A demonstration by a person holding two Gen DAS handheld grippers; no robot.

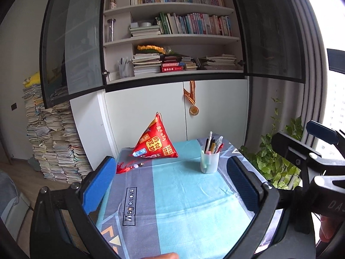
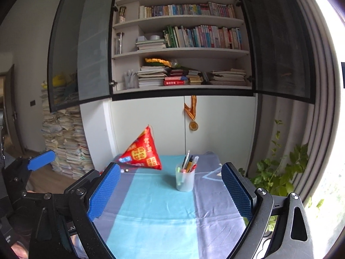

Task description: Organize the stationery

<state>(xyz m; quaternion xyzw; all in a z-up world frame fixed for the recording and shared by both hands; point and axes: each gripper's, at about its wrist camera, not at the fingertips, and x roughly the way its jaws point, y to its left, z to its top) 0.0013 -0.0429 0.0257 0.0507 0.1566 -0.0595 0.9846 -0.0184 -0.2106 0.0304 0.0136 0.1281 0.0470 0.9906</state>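
Both sets of tongs are hanging back over the near edge of the bench, well apart from the stationery. Left tongs [image 1: 172, 185] are spread wide w/ nothing between the blue pads; right tongs [image 2: 170, 191] are likewise released and empty. No earlier view to go by, so only the present state is being reported.

The translucent white plastic pen cup [image 1: 209, 160] is standing upright toward the far right of the bench, on its blue and grey patterned cloth [image 1: 183, 205]. Inside it, a bundle of assorted pens and markers [image 1: 212, 143] is leaning at mixed angles, tips poking above the rim. No loose pens are showing on the cloth, so the sorting is looking done or close to it, as far as these views go.

To the left of the cup, near but not touching, a red pyramid-shaped fabric pouch w/ yellow lettering [image 1: 156, 141] is sitting near the back edge, its red tassel cord w/ beads [image 1: 129, 167] trailing toward the left tongs.

Risks from here:
- The cup is looking light and top-heavy; a sideways brush from either tongs could be tipping it and spilling pens.
- The cloth is lying wrinkled; a pad dragging on it may be pulling the cup along.
- The tassel could be snagging on the left pad.
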